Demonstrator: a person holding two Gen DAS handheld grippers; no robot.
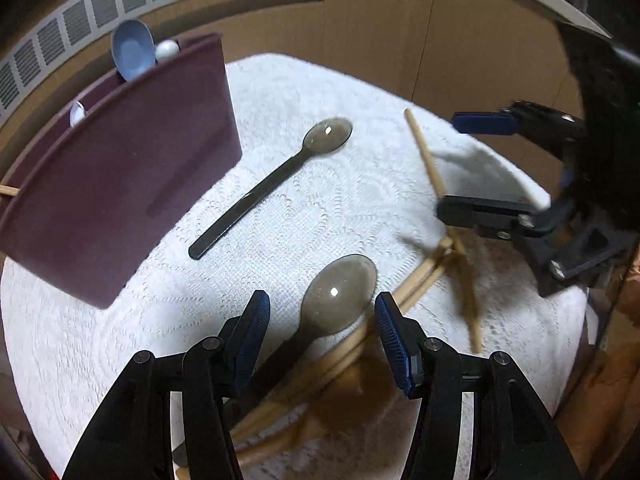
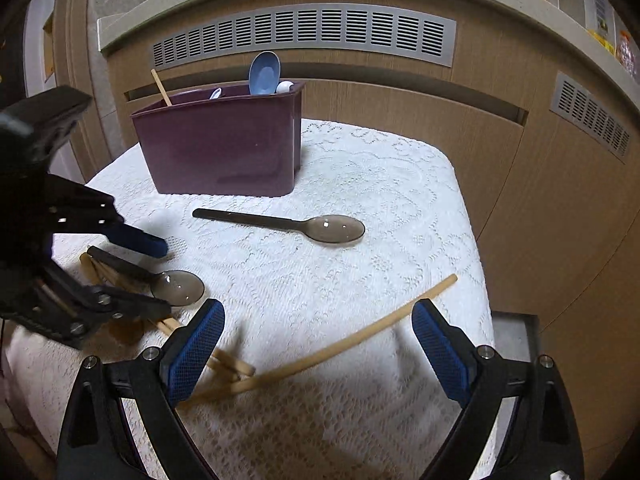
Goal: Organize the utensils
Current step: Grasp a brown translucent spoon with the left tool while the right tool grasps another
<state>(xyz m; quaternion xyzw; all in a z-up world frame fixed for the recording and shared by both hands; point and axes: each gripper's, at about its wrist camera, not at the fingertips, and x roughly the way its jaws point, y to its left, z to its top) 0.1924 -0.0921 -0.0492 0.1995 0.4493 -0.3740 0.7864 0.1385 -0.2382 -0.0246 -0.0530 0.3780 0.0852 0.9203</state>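
Observation:
A smoky plastic spoon (image 1: 340, 292) lies on wooden chopsticks (image 1: 420, 280) on the white lace cloth. My left gripper (image 1: 322, 308) stands open over it, one finger on each side of the bowl, pads clear of it. In the right wrist view the left gripper (image 2: 162, 278) straddles the same spoon (image 2: 178, 288). My right gripper (image 2: 318, 316) is wide open above a single blurred chopstick (image 2: 360, 336); it shows as right gripper (image 1: 472, 168) in the left view. A second dark spoon (image 2: 280, 224) lies mid-table. The purple holder (image 2: 224, 148) holds a blue spoon (image 2: 264, 72).
The cloth-covered table (image 2: 380, 176) is small; its right edge drops off beside the wooden cabinet front (image 2: 520, 208). A slatted vent (image 2: 304, 32) runs behind the holder. A white round-ended utensil (image 2: 285, 87) and a chopstick (image 2: 160, 86) also stand in the holder.

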